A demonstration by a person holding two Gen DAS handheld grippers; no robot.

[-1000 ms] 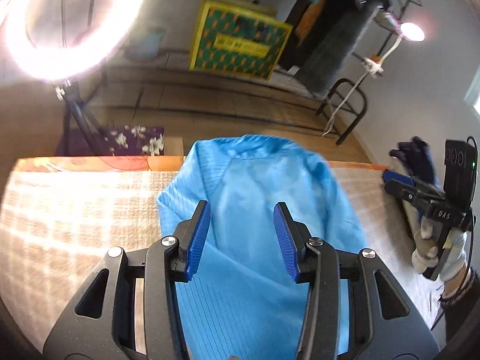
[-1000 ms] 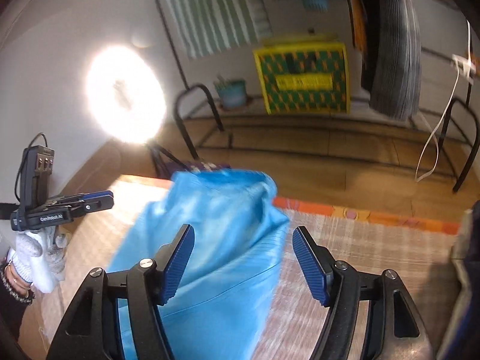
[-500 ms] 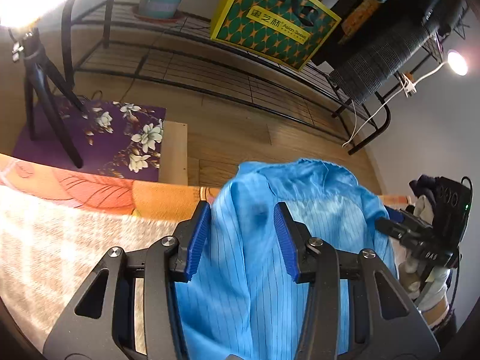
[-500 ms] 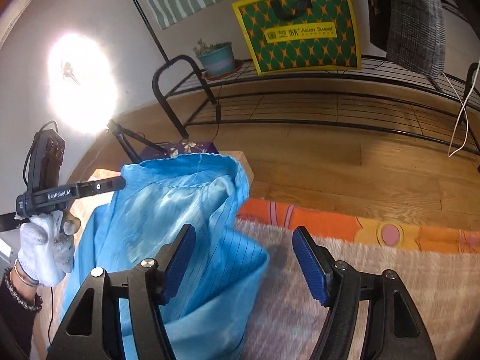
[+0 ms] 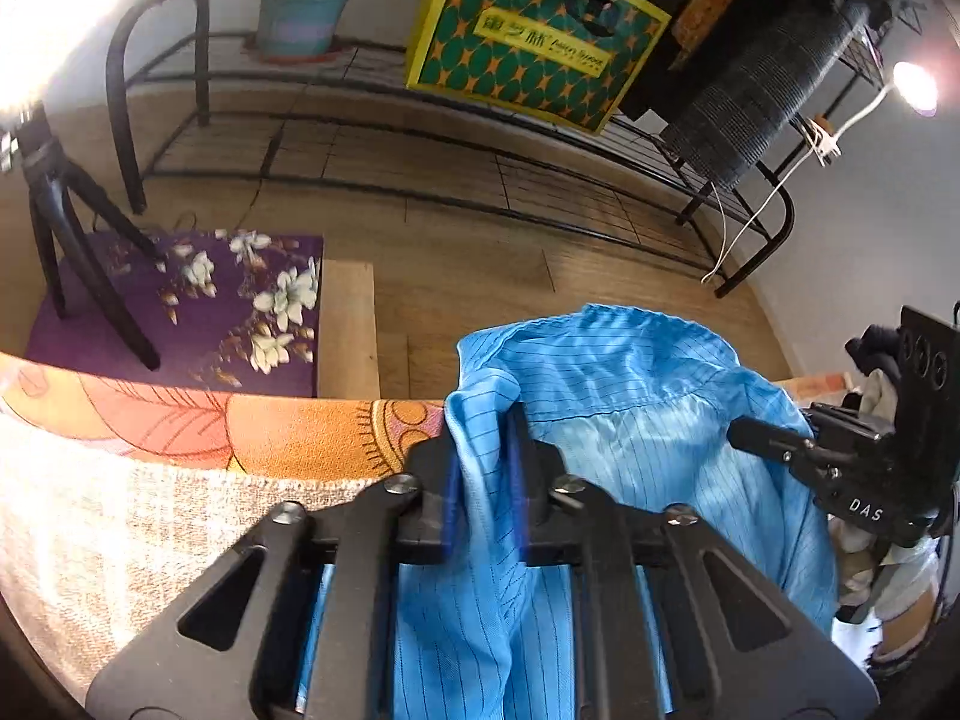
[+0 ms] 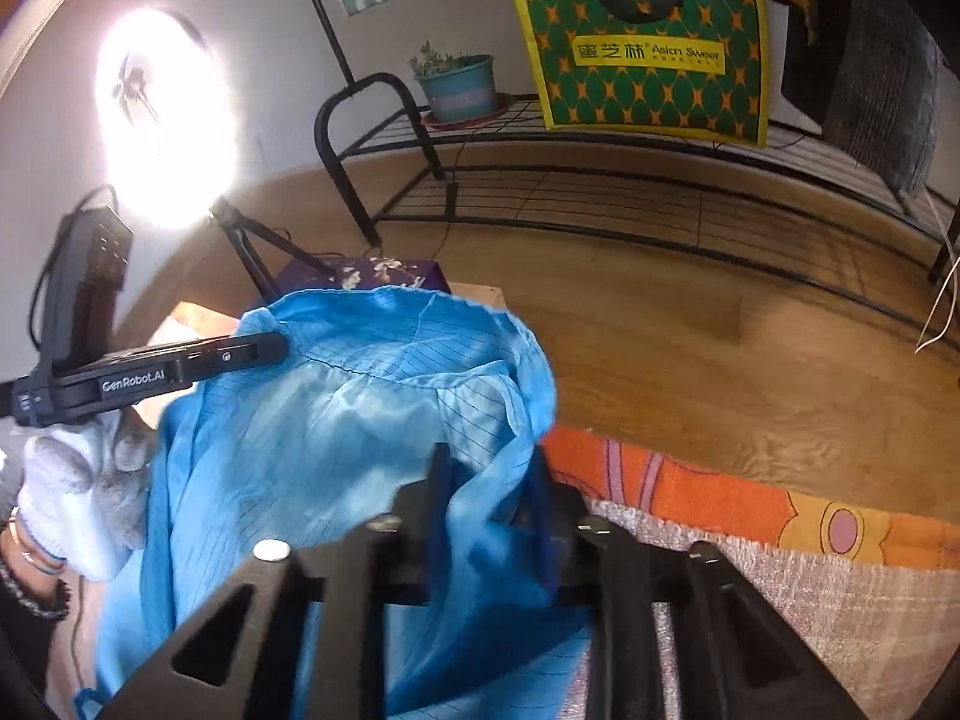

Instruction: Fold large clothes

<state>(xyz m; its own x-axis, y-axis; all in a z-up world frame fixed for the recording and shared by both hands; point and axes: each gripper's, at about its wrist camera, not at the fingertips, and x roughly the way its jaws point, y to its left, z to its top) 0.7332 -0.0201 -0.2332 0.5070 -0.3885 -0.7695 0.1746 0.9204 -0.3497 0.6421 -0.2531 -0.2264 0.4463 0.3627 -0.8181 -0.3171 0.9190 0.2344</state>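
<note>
Left gripper (image 5: pixel 483 480): fingers pinched on one edge of the blue garment (image 5: pixel 636 408). Right gripper (image 6: pixel 487 495): fingers clamped on the opposite edge. Garment held up between both, collar edge topmost, lower part hanging toward the plaid-covered bench (image 5: pixel 120 516) with orange border.

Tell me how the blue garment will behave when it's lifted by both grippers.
Probably floppy: the blue garment sags between the left gripper and right gripper. Likely light, since the thin cloth bunches. Its sheen hints it may slip.
</note>
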